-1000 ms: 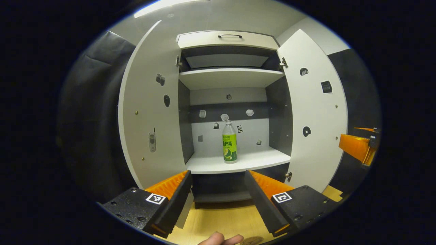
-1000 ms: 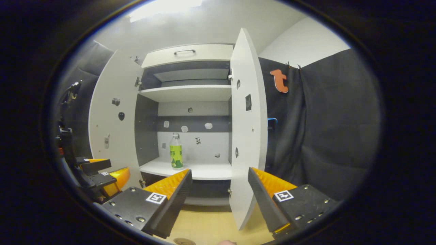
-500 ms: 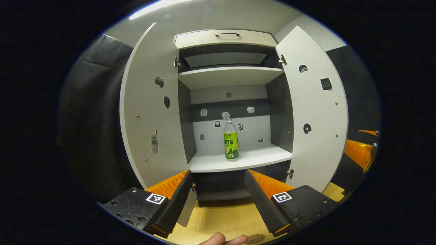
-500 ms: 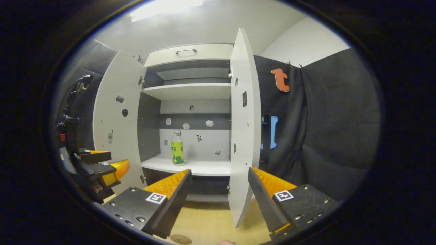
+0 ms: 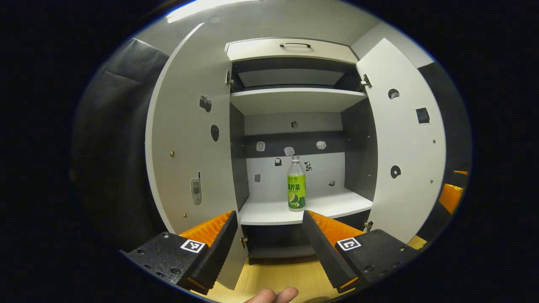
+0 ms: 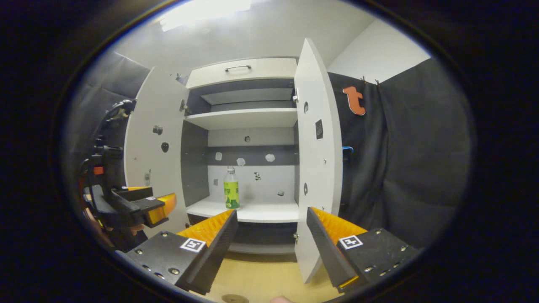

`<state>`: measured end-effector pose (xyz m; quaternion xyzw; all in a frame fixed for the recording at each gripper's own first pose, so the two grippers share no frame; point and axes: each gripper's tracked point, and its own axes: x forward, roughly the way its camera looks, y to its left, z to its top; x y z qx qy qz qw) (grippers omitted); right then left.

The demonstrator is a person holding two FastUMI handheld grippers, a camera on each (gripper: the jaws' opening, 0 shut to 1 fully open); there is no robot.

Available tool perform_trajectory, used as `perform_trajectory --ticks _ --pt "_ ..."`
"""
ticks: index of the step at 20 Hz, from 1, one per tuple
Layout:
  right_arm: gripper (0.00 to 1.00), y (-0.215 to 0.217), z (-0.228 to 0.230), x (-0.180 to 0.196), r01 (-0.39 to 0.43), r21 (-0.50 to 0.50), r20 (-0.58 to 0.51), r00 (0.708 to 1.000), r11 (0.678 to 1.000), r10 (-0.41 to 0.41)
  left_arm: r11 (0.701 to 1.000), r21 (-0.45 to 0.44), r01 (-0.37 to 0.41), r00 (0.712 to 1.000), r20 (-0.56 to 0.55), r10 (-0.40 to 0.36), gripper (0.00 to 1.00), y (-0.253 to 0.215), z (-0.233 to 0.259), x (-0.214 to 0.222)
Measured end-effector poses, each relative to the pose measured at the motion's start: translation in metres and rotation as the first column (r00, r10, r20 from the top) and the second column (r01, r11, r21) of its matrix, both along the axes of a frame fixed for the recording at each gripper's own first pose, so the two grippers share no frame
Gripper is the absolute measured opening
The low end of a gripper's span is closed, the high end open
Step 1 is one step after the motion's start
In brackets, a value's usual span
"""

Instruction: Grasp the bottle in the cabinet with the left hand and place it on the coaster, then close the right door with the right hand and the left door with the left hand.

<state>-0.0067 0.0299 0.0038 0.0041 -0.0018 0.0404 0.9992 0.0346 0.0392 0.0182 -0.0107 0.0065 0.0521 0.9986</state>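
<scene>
A clear bottle [image 5: 296, 185] with a green label stands upright on the lower shelf [image 5: 273, 212] of the white cabinet, whose doors are both swung wide. My left gripper [image 5: 268, 214] is open and empty, short of the shelf's front edge with the bottle ahead and slightly right. In the right gripper view the bottle [image 6: 231, 190] stands far ahead, left of the right door [image 6: 318, 168]. My right gripper [image 6: 271, 212] is open with nothing in it, and the left gripper [image 6: 143, 206] shows at that view's left. A round coaster [image 6: 235, 298] lies on the table near the bottom edge.
The left door [image 5: 189, 139] and right door [image 5: 408, 147] flank the opening. An upper shelf [image 5: 294, 99] and a drawer with a handle [image 5: 294, 44] sit above. The wooden table top [image 5: 278, 273] runs below. A person's fingertips [image 5: 271, 294] show at the bottom. The right gripper [image 5: 450, 195] shows at the far right.
The left gripper has drawn a little closer to the cabinet; the bottle now sits lower and further right in its view. In the right gripper view the left gripper has advanced.
</scene>
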Motion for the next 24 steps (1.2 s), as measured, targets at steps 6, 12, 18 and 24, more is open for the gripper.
perform_trajectory --ticks 6,12,18,24 --pt "0.99 0.008 -0.001 0.011 0.011 -0.010 -0.002 1.000 1.000 -0.011 1.000 0.015 -0.026 0.998 0.056 0.025 1.00 0.020 0.020 0.053" --pt "0.99 -0.004 -0.005 0.030 0.058 -0.019 -0.015 0.998 0.998 -0.059 0.999 -0.015 0.039 0.996 0.077 -0.038 0.98 -0.004 0.025 0.116" --pt "0.99 -0.015 -0.007 0.040 0.084 -0.025 -0.022 0.996 0.996 -0.085 0.993 -0.049 0.109 0.993 0.042 -0.107 0.98 -0.034 0.009 0.185" --pt "0.99 -0.021 -0.011 0.039 0.096 -0.043 -0.018 0.995 0.994 -0.097 0.986 -0.079 0.149 0.989 0.027 -0.148 0.98 -0.050 -0.006 0.252"
